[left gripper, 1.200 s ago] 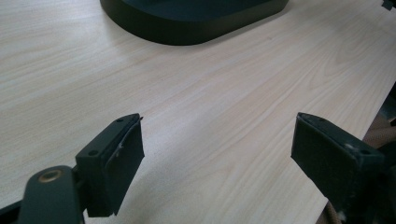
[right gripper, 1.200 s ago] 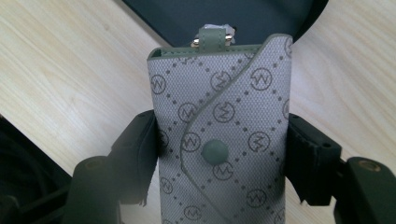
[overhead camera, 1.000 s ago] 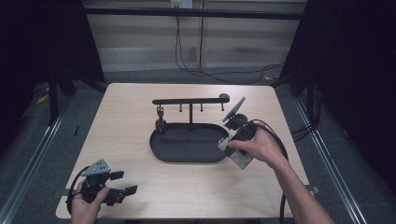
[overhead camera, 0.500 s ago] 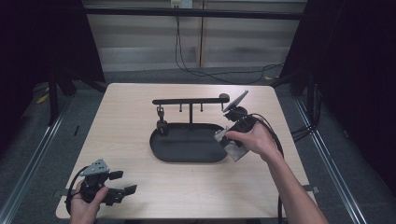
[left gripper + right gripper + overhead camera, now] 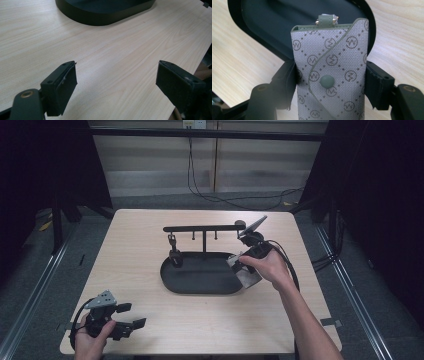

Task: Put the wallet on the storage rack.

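At the table's (image 5: 150,245) near left corner, the left gripper (image 5: 131,321) rests in the person's hand with jaws spread wide and nothing between them, much as half a second ago. At centre sits the black oval tray (image 5: 200,277), its hook rack (image 5: 202,228) standing behind. On the right, the right gripper (image 5: 329,87) clamps a grey monogrammed key pouch (image 5: 329,65) by its sides; it has shifted slightly toward the tray's right rim, pouch tip above the tray's edge.
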A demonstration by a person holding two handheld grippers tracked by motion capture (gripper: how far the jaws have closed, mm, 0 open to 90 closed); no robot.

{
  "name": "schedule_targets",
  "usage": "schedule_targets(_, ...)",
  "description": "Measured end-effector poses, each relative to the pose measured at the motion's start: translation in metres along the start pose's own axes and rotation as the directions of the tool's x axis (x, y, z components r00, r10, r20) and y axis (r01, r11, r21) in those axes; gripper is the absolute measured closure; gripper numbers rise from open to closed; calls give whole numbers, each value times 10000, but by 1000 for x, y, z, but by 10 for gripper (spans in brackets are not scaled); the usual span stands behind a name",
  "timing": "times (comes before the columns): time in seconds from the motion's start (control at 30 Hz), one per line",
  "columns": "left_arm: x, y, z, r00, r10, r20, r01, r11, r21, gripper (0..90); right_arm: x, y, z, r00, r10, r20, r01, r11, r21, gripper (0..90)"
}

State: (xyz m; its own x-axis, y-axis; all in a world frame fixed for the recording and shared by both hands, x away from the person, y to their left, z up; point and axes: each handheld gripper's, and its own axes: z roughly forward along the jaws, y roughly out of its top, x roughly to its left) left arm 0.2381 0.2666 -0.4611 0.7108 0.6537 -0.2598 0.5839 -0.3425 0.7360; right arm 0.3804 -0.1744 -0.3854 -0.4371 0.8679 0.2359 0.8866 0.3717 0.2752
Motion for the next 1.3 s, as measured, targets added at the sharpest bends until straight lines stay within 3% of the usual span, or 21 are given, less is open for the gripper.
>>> schedule_targets(0.13,-2,0,0,10000,39,56,-39,10000,25,169,-3,0,4,9991,320,-287,-326,9992,-218,337)
schedule_targets(0.4,-2,0,0,10000,16,72,-16,10000,-6,169,-7,3,11,9968,727,-344,-742,9962,-456,336)
schedule_targets(0.6,-2,0,0,10000,40,53,-40,10000,-1,169,-10,2,16,9908,1209,-609,-1253,9893,-744,337)
schedule_targets(1.3,-3,0,-1,9999,98,64,-97,9999,-102,169,-22,4,42,9716,2036,-1207,-2215,9620,-1597,337)
